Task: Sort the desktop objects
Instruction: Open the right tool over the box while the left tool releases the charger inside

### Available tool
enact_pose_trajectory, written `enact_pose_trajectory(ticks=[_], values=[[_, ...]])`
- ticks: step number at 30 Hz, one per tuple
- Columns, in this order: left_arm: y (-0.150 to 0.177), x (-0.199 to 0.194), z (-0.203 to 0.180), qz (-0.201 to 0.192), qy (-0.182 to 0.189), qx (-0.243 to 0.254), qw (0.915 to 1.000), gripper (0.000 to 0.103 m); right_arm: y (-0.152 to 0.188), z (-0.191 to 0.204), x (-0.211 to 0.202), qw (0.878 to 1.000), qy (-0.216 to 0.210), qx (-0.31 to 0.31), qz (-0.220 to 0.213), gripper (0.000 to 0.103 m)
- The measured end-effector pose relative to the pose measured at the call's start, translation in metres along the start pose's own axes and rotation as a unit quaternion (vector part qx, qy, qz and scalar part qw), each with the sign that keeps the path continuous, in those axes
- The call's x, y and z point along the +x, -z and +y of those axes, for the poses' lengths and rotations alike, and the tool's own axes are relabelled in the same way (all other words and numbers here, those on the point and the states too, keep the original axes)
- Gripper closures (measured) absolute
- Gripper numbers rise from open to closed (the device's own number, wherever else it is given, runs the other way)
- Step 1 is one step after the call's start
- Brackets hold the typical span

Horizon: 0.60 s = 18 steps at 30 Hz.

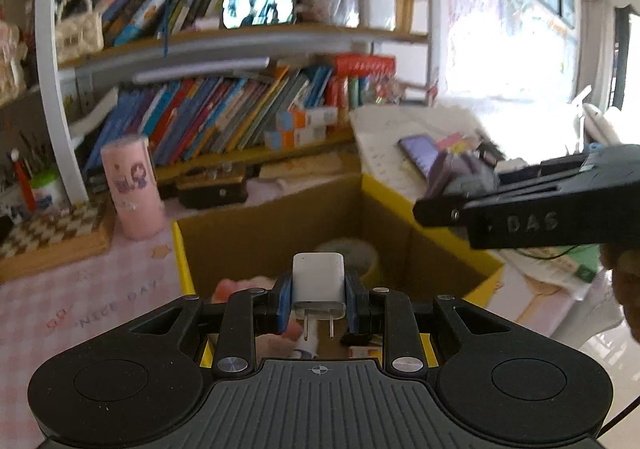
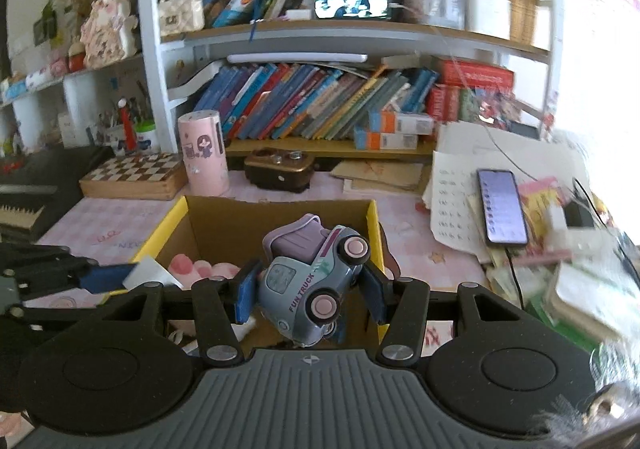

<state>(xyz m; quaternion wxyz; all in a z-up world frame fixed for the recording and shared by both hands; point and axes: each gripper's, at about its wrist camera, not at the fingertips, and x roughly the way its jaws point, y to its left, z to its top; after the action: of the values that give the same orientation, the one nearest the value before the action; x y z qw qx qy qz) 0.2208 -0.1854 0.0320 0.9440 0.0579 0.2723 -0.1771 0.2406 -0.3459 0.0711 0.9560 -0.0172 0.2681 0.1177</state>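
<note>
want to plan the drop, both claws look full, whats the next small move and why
Probably lower both over the cardboard box and open. The left claw pinches a white charger, the right claw a toy truck, both already above the open box.

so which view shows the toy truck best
The right wrist view: the toy truck sits centred between the right gripper pads, lettering and wheels clear. The left wrist view shows only a blurred purple-grey part of it.

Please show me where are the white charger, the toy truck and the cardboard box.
white charger [image 1: 318,275], left wrist view, on its front white face.
toy truck [image 2: 306,277], right wrist view, on its grey-blue side.
cardboard box [image 2: 280,219], right wrist view, on its inner far wall.
</note>
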Motion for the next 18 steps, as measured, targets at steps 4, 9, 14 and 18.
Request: enact_pose_trajectory(ticks=[4,9,14,18], values=[[0.006,0.024,0.005,0.036,-0.014,0.002,0.9992,0.078,-0.006,0.001,0.028,0.999,-0.024,-0.024,0.025,0.053],[0.014,0.042,0.012,0.077,-0.016,-0.009,0.9968,0.078,-0.002,0.009,0.064,0.994,-0.057,-0.051,0.078,0.053],[0.015,0.044,0.012,0.083,-0.003,-0.020,0.9964,0.078,0.012,0.011,0.089,0.987,-0.062,-0.073,0.126,0.053],[0.014,0.045,0.013,0.091,0.004,-0.030,0.9954,0.078,0.018,0.009,0.102,0.980,-0.073,-0.100,0.155,0.053]])
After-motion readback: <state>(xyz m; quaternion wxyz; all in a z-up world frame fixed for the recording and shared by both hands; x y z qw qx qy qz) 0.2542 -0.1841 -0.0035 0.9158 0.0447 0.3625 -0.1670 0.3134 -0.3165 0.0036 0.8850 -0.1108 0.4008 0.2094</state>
